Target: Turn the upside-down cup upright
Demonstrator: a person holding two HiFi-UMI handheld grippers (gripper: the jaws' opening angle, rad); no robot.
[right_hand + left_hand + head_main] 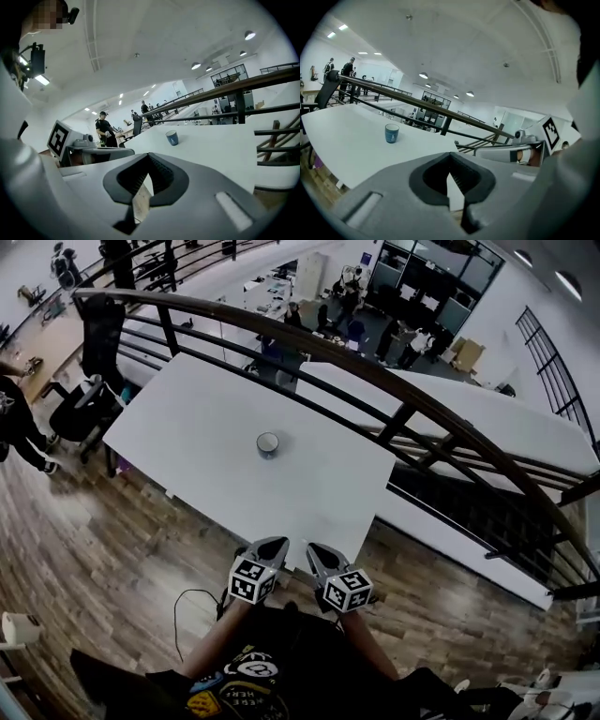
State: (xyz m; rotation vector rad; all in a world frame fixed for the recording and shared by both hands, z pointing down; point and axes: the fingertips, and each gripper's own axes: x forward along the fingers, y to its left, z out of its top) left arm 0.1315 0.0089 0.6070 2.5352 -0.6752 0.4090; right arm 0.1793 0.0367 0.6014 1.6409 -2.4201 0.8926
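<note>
Biggest worry first: the cup (268, 444) already looks mouth-up to me, with the open rim on top and the wider end up in both claw views. So if I go back in for another grab, all I can really do is knock it over again. It looks like a light little thing on a smooth top, so I'd guess a bump would send it skidding or rolling. Smaller worry is the far side of the desk (187, 427), which runs right along the railing (375, 371) with open floor below, so a rolling cup could go a long way. My left claw (273, 547) and right claw (315, 550) are both pinched fully together with nothing between them. They sit side by side at the bottom centre of the head view, at the near desk edge and well apart from the cup. As for the room, it's a big bright mezzanine with a white ceiling and lights, and people are milling around on the lower level at the upper centre. The floor (94, 549) is wood plank, and there's a dark office chair (89, 395) at the desk's left end. The desk is plain white and flat, and I see nothing on it but the blue cup, about mid-frame.
</note>
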